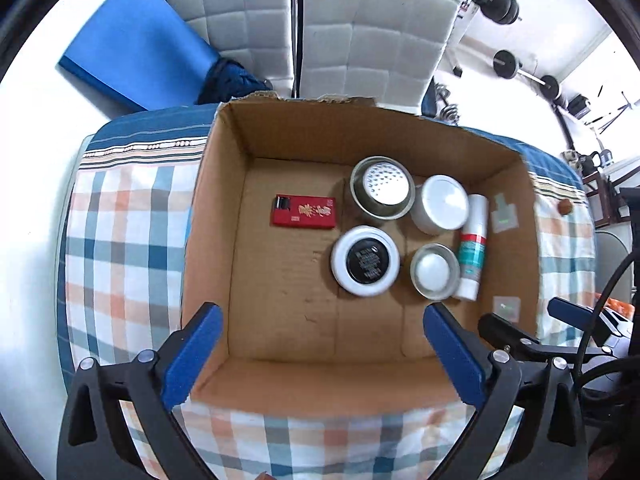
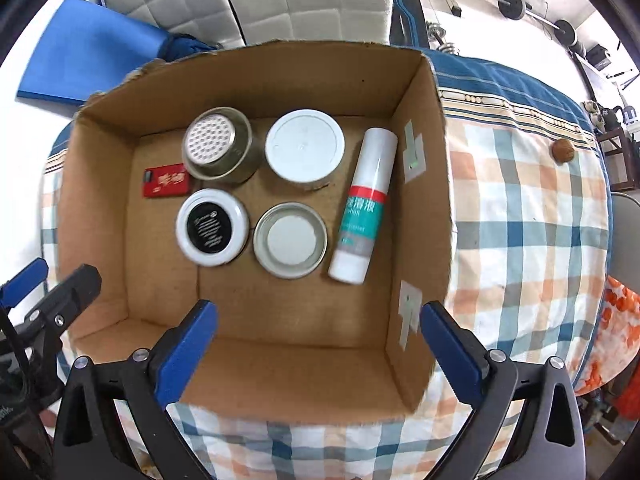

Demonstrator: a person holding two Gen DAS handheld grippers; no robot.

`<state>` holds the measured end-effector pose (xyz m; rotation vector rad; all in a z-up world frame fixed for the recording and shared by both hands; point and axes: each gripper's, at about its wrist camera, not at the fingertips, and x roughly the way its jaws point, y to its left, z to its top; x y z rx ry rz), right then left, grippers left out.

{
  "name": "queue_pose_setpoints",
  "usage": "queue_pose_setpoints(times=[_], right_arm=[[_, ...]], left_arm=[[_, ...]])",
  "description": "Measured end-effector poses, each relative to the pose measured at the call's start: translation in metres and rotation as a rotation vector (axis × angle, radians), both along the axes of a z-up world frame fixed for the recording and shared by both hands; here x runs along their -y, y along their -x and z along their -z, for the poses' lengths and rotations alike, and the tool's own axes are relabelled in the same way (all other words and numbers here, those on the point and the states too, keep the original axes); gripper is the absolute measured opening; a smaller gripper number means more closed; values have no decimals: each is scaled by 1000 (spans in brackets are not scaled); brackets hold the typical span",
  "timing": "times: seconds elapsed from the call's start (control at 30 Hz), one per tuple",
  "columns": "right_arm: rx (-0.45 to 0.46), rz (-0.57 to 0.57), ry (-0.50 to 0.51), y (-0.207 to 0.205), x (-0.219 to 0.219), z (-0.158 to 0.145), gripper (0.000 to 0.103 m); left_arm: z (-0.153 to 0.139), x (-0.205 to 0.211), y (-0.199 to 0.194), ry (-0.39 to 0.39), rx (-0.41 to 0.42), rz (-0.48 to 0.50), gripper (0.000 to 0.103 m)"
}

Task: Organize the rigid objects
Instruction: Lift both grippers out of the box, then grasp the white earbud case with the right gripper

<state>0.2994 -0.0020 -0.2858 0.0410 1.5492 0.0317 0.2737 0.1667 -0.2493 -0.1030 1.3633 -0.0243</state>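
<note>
The box (image 2: 256, 376) sat on the bed (image 2: 520, 208); jars, a bottle (image 2: 362, 208) at 3 o'clock and a red pack (image 2: 166, 180) at 9 lay inside. Both tools, left (image 1: 320, 352) and right (image 2: 318, 350), hung spread apart and empty. A careless reach could've tipped a jar.

Your cardboard box (image 2: 256, 380) sits open-topped on the checked bedspread. On its floor, a red flat packet (image 2: 166, 180) with gold lettering lies at nine o'clock. Just beside it stands a perforated steel cup (image 2: 216, 148), and a white-lidded jar (image 2: 305, 146) stands at twelve o'clock. Below them you have a white jar with a black label (image 2: 211, 226) and a metal tin lid (image 2: 290, 240), side by side. A white spray bottle (image 2: 364, 204) with a teal-and-red label lies flat at three o'clock, near the box's wall.
</note>
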Motion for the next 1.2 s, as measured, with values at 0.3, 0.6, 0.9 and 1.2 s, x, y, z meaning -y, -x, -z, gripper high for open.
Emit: queue_pose_setpoints(times=[0.3,0.6,0.9,1.2], right_arm=[[105,-23,-46,38,16,-47,103],[144,-23,-134,59,53,-86,103],[111,215,-189,31,187,-65,103],[-74,343,-333,-7,226,65,64]], left_arm=[[-48,5,40,17,99,-19,103],[-84,53,43,54,179,-17,103],[-53,141,-2,26,168,12,103],[22,168,-46,-159,74,-28,103]])
